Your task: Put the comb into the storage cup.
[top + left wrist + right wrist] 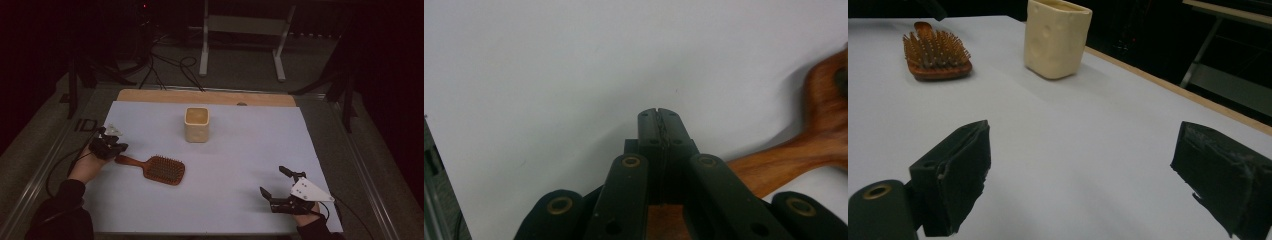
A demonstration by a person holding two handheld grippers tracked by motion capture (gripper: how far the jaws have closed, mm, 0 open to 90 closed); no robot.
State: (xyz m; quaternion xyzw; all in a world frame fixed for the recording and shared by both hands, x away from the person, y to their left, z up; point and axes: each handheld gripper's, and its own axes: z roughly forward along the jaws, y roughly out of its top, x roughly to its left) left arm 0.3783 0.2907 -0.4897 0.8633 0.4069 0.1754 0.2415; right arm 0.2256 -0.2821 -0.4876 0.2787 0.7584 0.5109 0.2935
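Hairbrush (159, 168) lies bristles-up on the white table cover (240, 150), left of centre, in front of the cream cup (196, 124). Left gripper (111, 147) sits at the handle end, jaws pressed together with nothing visibly between them; right gripper (277, 192) rests well apart, jaws spread. Judgement: a clean pick needs the left jaws reopened and squared across the handle before clamping.
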